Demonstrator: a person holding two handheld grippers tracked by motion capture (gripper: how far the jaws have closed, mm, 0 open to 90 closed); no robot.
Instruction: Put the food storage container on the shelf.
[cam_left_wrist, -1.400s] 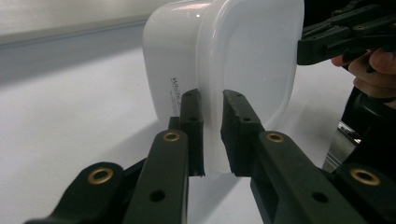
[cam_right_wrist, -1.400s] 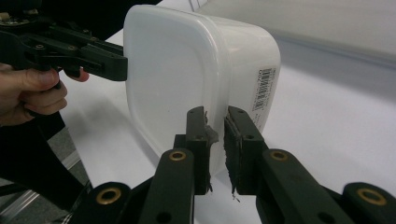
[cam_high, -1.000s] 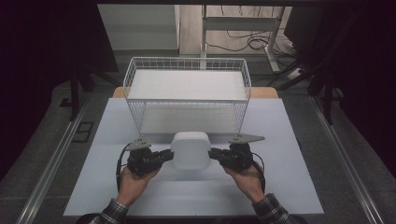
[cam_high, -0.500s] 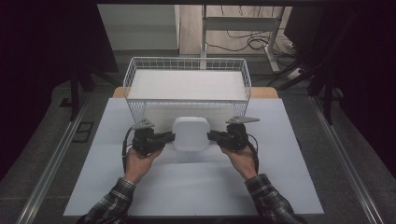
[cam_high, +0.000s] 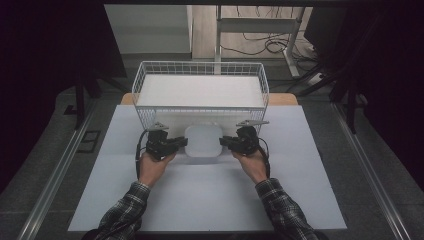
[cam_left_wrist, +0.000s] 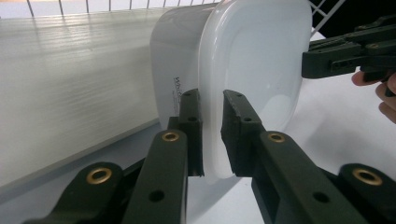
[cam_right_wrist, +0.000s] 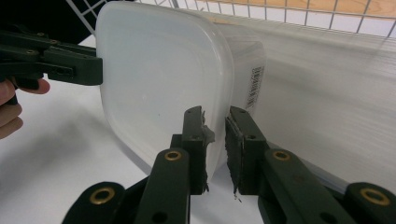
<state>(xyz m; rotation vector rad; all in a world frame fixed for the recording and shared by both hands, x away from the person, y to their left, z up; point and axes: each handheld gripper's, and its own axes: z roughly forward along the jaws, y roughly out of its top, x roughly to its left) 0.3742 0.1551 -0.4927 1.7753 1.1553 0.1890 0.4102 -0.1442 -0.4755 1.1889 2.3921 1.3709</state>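
White plastic container (cam_high: 203, 142) sits lid-up over the desk (cam_high: 200, 200), just before the wire basket (cam_high: 200, 90). Left hand-held gripper (cam_high: 176, 144) pinches its left rim; right hand-held gripper (cam_high: 229, 143) pinches the right rim, both clamped tight on it.

A tabletop (cam_high: 300, 200) is seen, covered by a pale, white-grey sheet; a strip of wood edge is exposed at its far side. A white wire basket (cam_high: 200, 70) is placed on the far middle part, its floor lined with a white panel. A white plastic container (cam_high: 203, 142) is located just in front of the basket's near wall; whether it is resting on the surface or lifted cannot be told. Grey floor and metal rails are seen at both sides.
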